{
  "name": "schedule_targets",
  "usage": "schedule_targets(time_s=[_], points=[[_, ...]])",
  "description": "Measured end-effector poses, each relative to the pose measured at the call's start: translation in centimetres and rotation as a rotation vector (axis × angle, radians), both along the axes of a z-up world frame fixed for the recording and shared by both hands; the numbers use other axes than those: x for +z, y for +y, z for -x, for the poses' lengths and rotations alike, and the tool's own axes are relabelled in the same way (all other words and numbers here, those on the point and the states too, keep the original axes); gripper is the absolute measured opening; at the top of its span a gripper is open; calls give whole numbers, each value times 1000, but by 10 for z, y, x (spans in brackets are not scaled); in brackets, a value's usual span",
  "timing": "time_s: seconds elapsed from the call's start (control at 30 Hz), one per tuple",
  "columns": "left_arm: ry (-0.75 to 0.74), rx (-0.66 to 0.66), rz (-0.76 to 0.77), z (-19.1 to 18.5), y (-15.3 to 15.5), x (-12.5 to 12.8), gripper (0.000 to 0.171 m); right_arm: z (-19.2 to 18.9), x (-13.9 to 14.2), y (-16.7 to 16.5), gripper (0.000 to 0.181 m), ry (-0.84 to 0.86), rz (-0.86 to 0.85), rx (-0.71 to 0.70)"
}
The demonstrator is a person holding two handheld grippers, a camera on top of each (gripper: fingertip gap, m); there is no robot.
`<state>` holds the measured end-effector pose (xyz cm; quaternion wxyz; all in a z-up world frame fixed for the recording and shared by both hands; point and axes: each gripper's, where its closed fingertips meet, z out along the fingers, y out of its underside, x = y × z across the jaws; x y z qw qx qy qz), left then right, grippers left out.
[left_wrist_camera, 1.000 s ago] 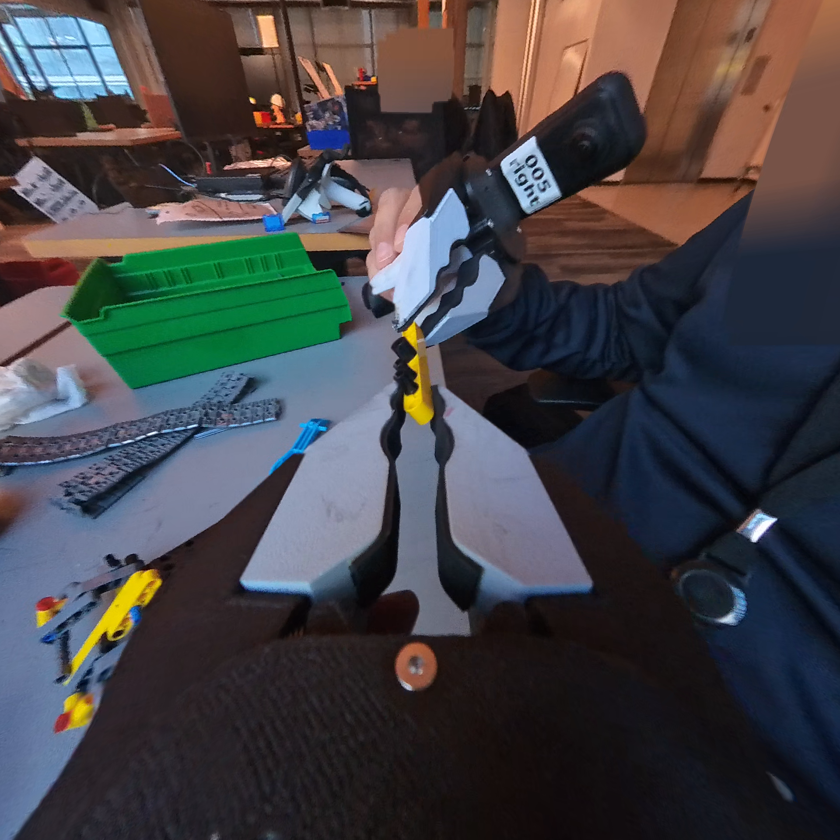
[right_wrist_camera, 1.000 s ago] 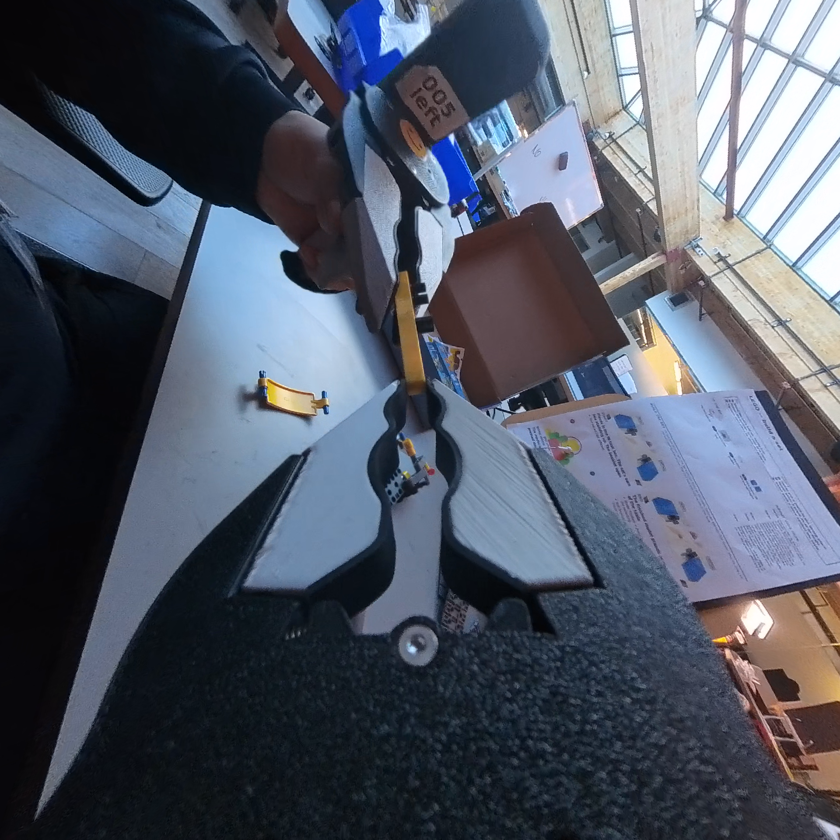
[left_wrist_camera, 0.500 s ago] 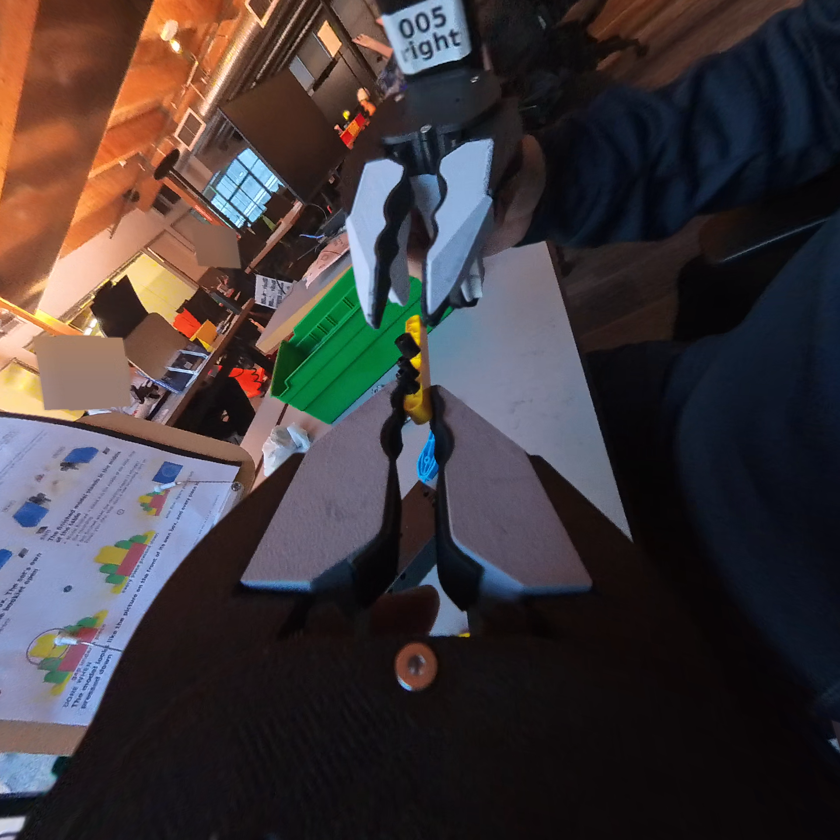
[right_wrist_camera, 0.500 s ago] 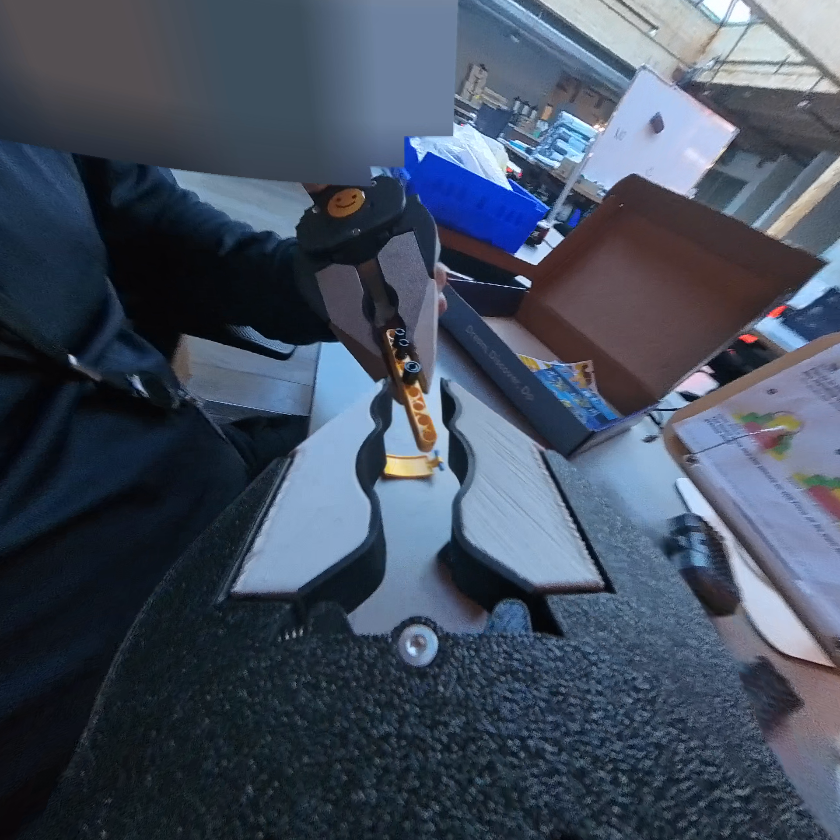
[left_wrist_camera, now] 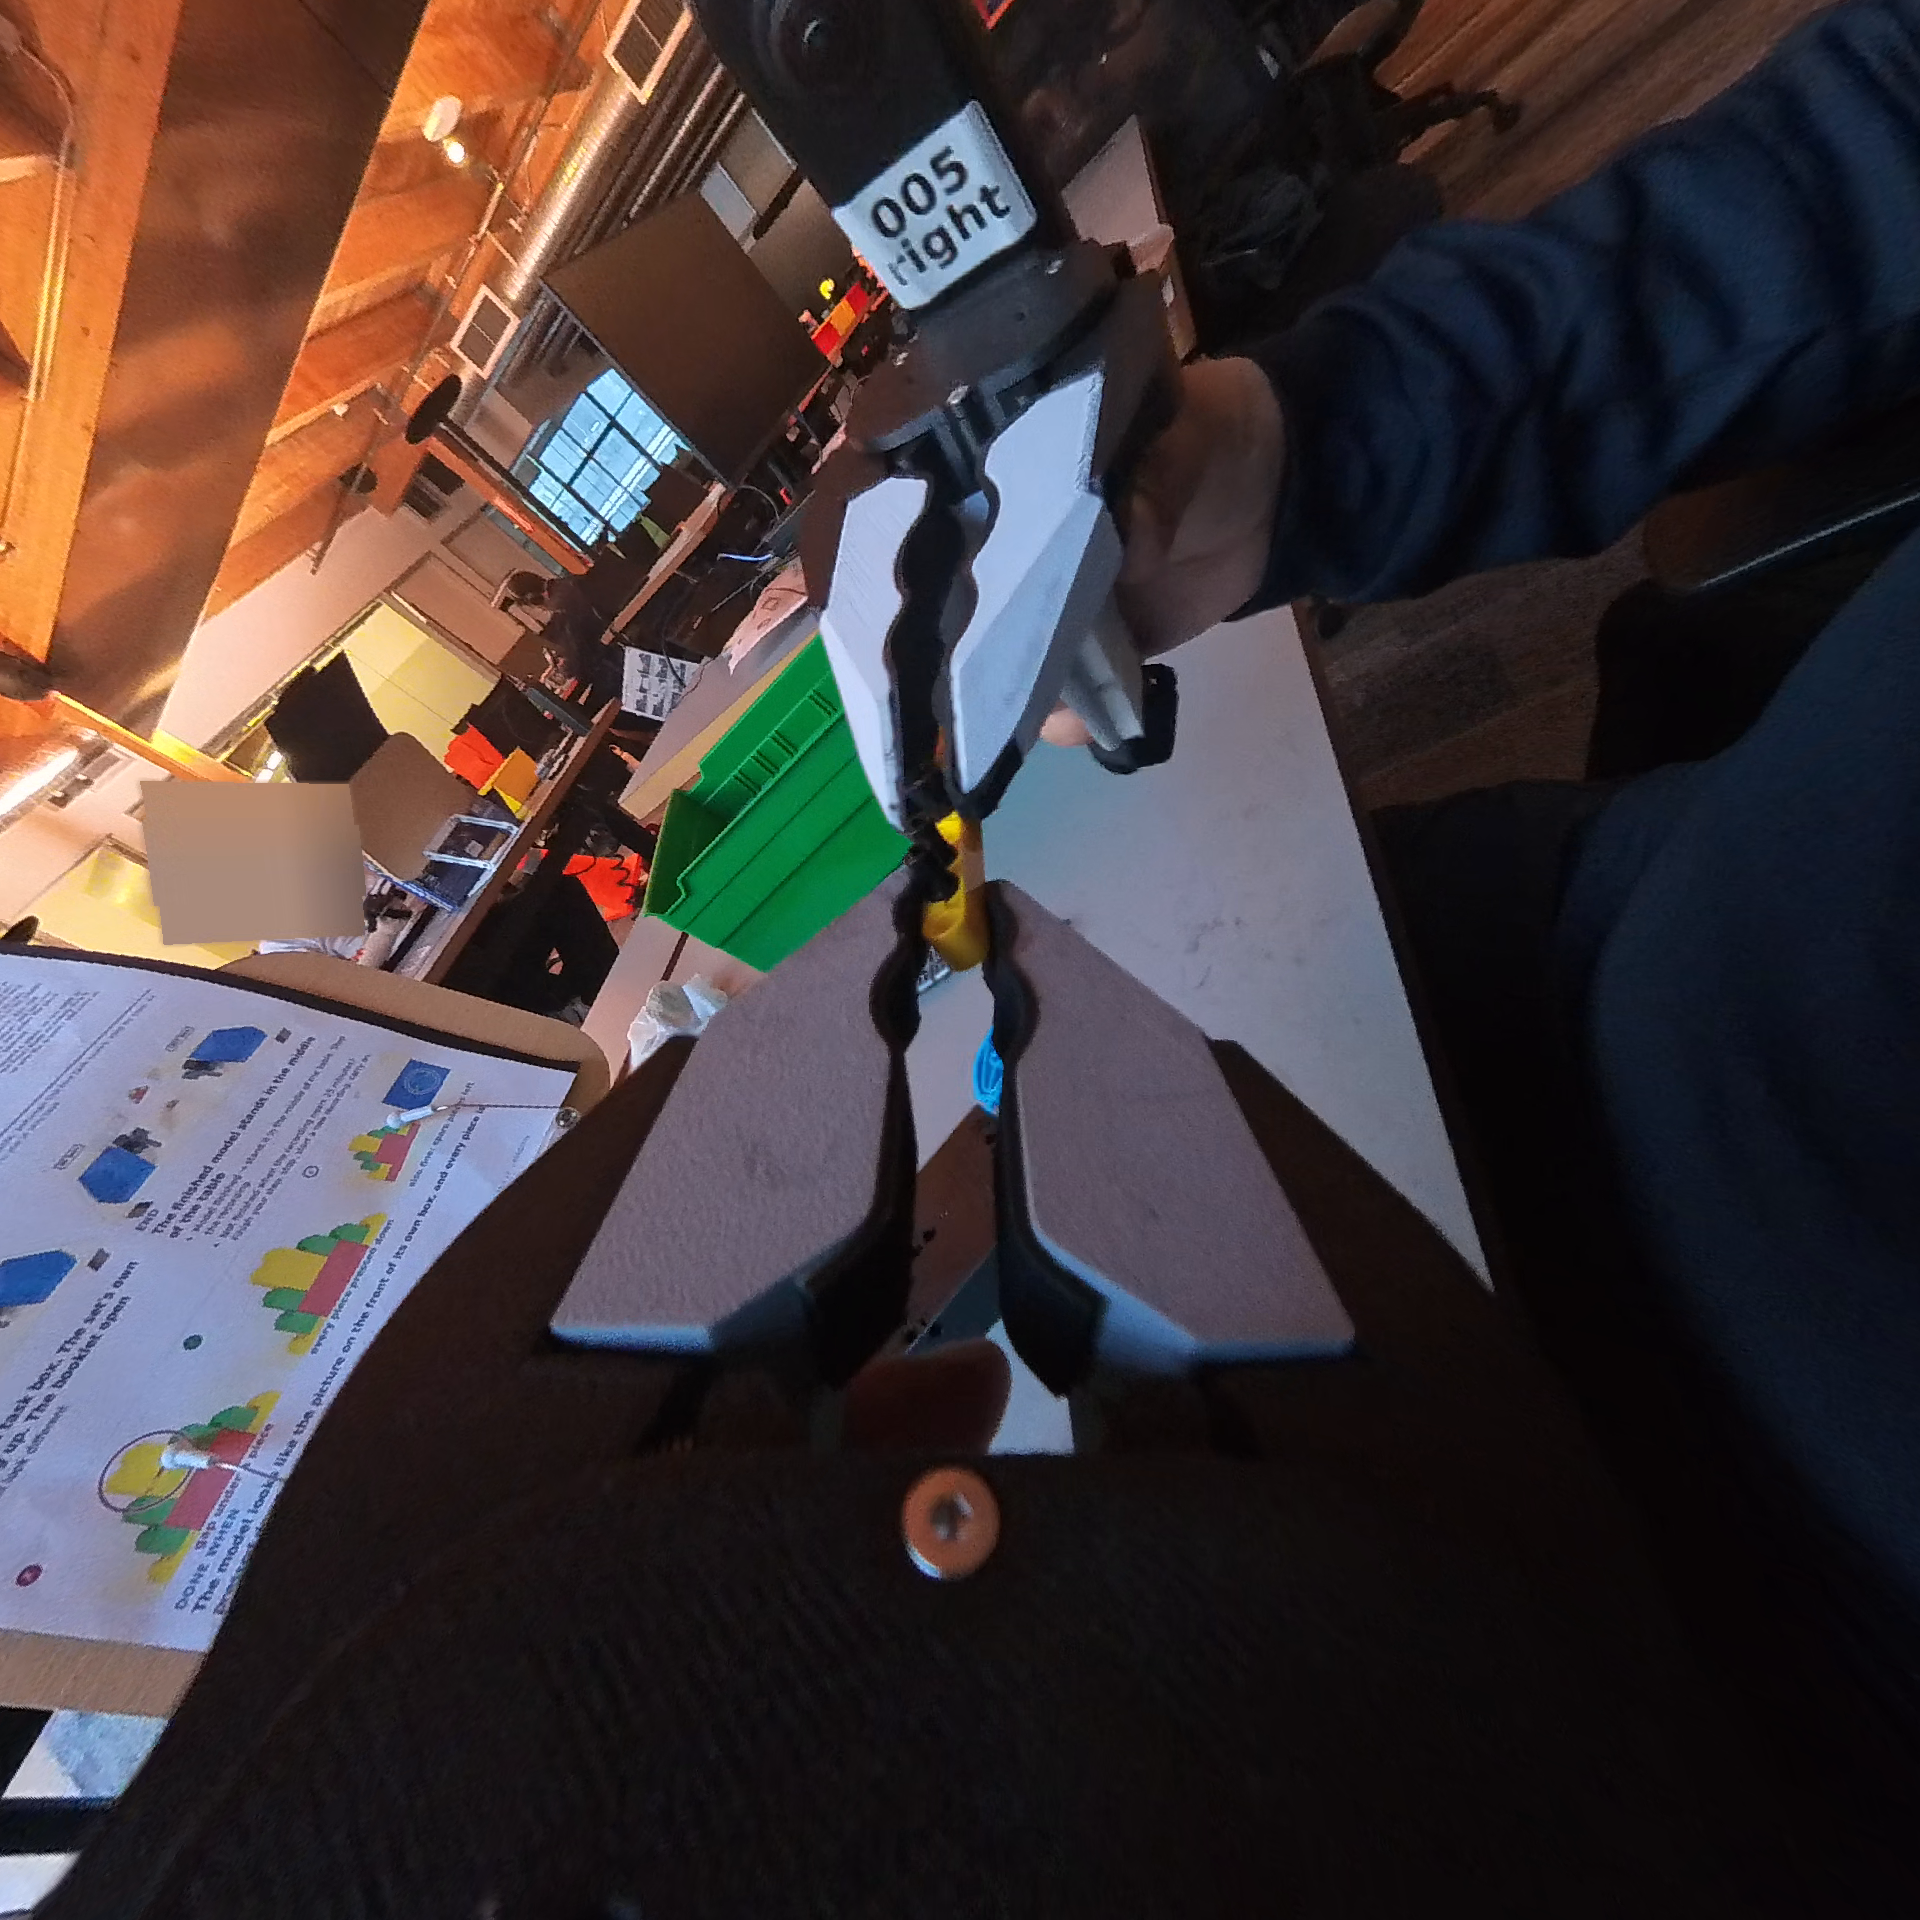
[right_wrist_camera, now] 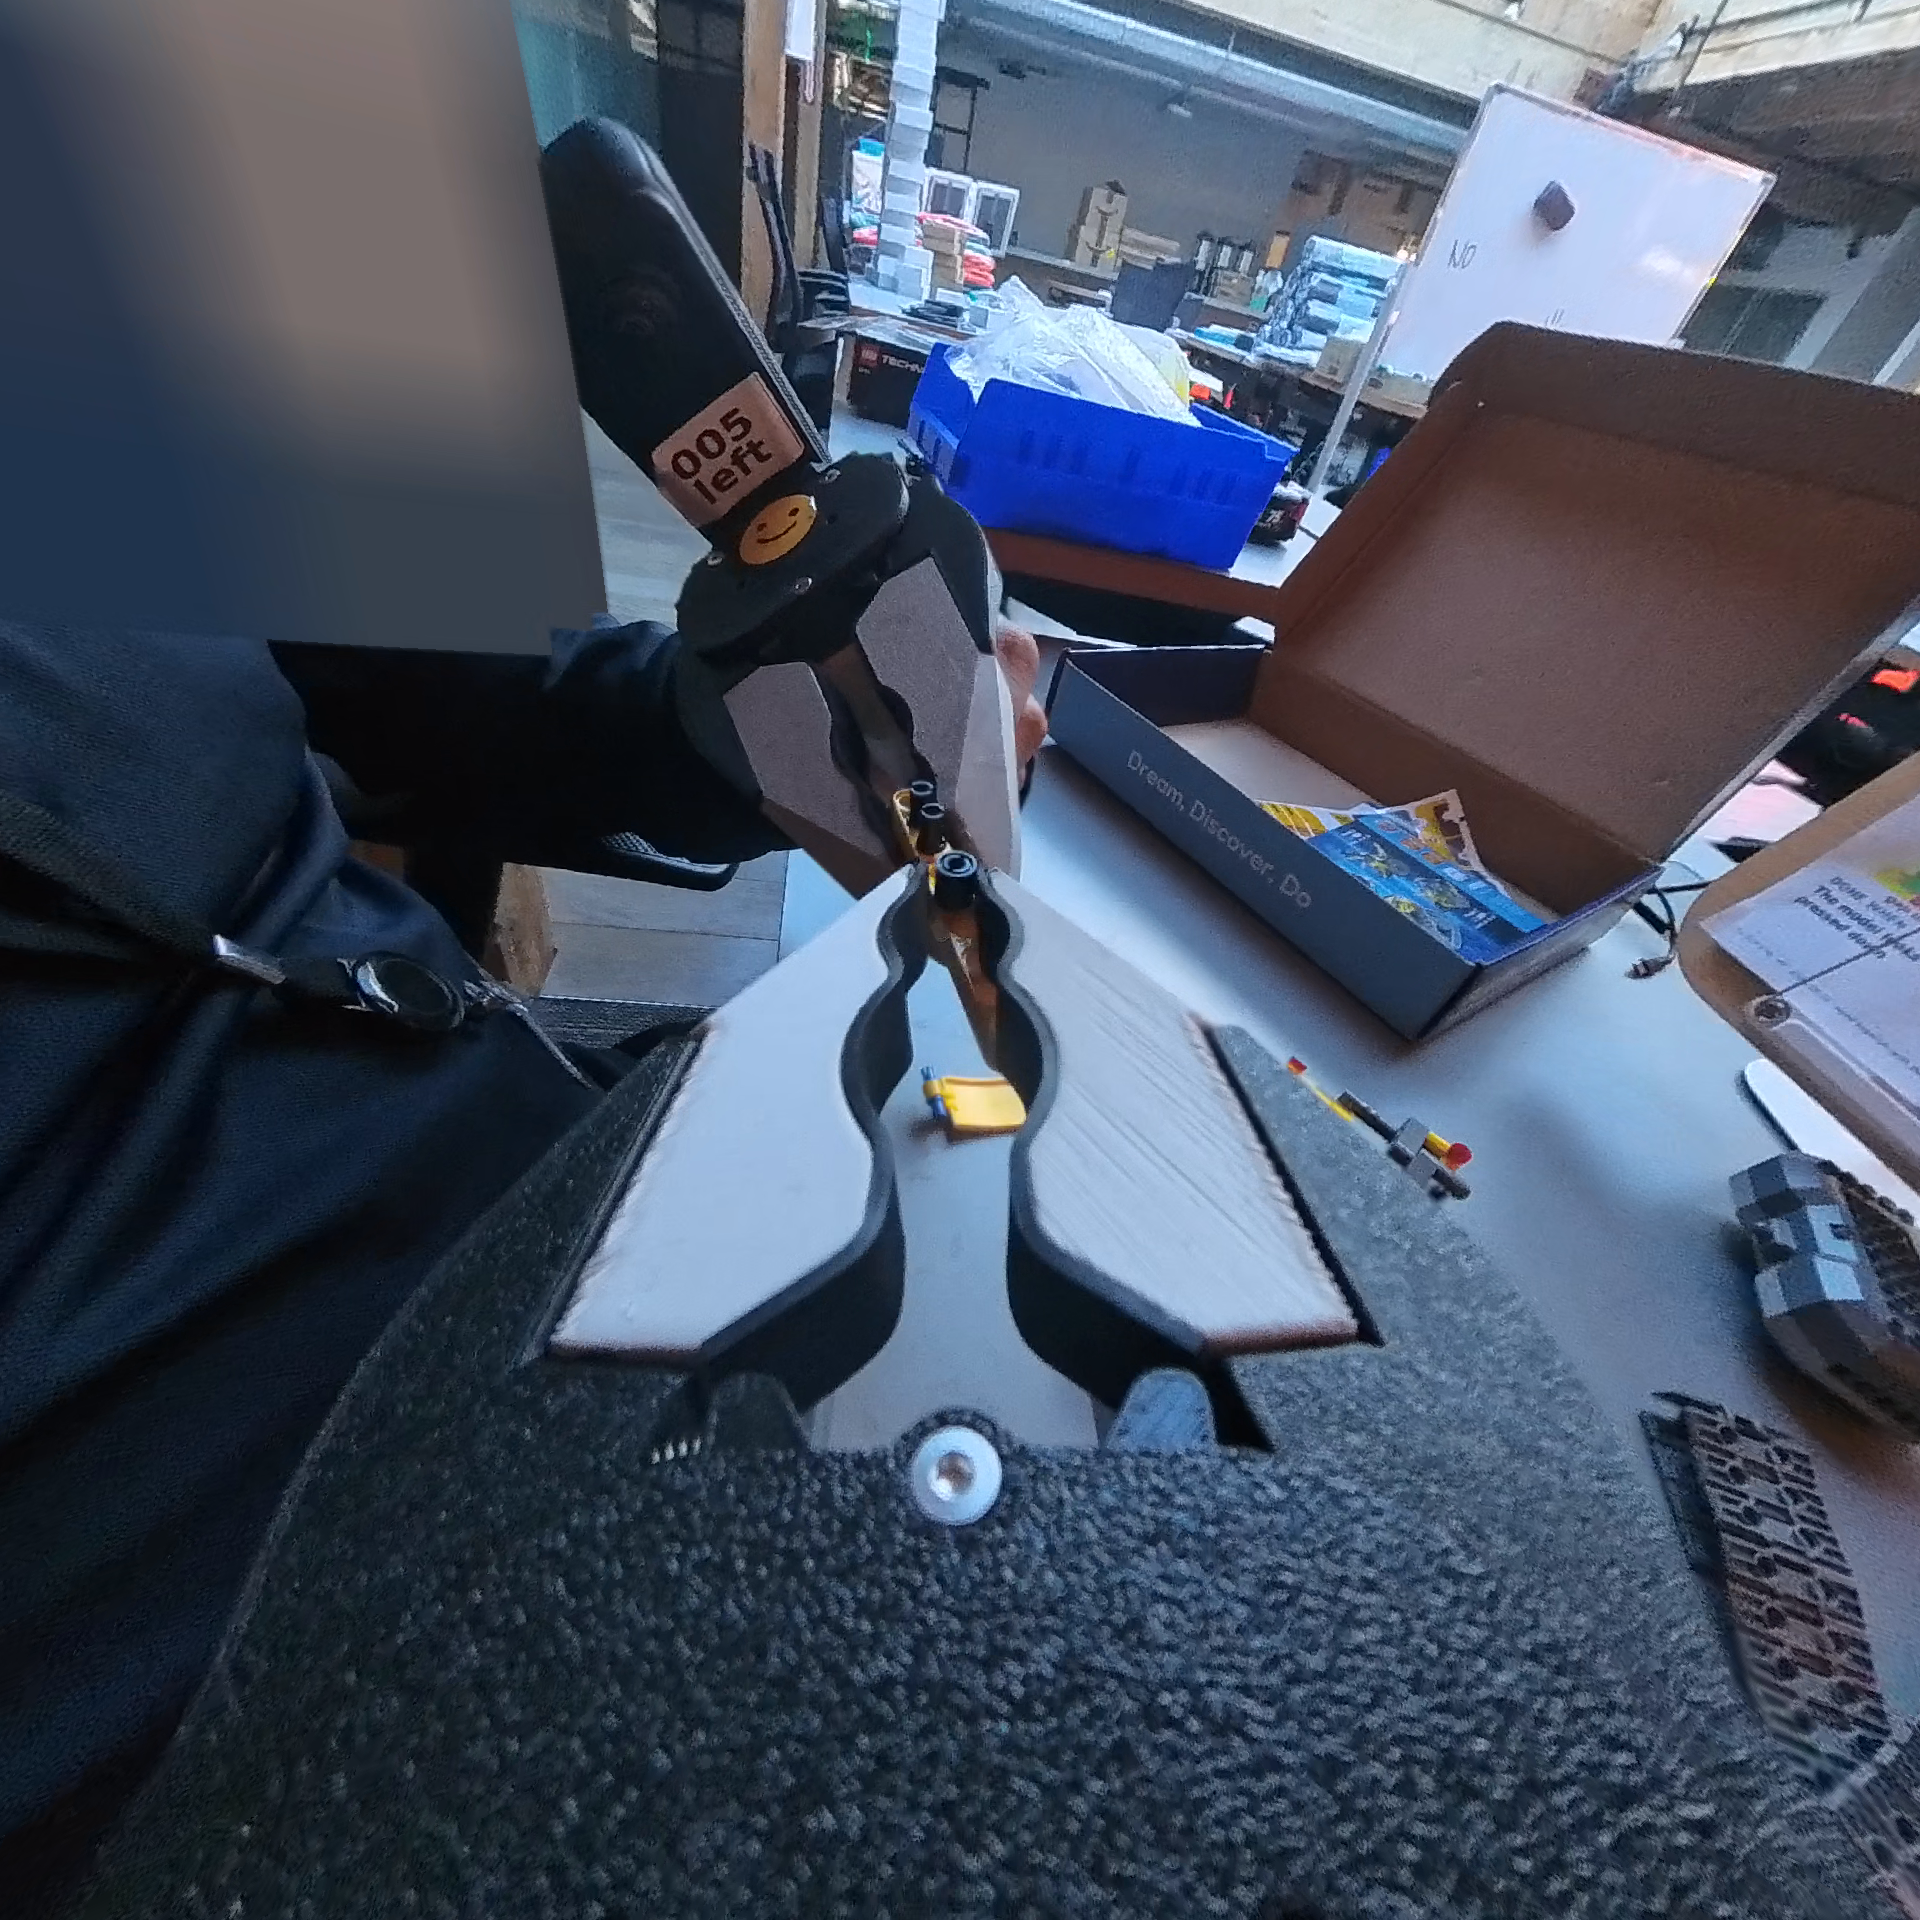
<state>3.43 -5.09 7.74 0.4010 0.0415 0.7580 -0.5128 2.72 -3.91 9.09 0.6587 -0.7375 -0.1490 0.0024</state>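
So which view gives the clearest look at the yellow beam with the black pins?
The right wrist view: the yellow beam runs lengthwise between both tools, with its black pins clearly visible. In the left wrist view the beam is edge-on, a short yellow sliver, its pins blending into the dark pads.

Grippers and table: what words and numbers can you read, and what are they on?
I won't repeat writing, only where it stands.
White label on right gripper: short, clear.
Tan label on left gripper: short, clear.
Box wall: pale letters.
Sheet: printed lines, partly blurred.
Whiteboard: faint marks.
Yellow beam, held by both grippers: no writing seen.
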Motion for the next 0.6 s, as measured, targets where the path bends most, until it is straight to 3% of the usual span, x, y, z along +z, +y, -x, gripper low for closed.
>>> schedule_targets(time_s=[0.13,0.23,0.43,0.5,0.6], points=[[104,16,37,-4,0,-4,7,-9,-6,0,5,43,41,-30],[245,-4,74,-5,-4,-12,27,-12,-11,1,5,46,77,-46],[411,-42,174,-8,-2,-12,22,-16,-13,0,5,60,80,-63],[409,-19,186,-11,1,-11,8,-17,-11,0,5,67,63,-62],[392,-17,189,-11,1,-9,5,-17,-12,-1,5,69,63,-59]])
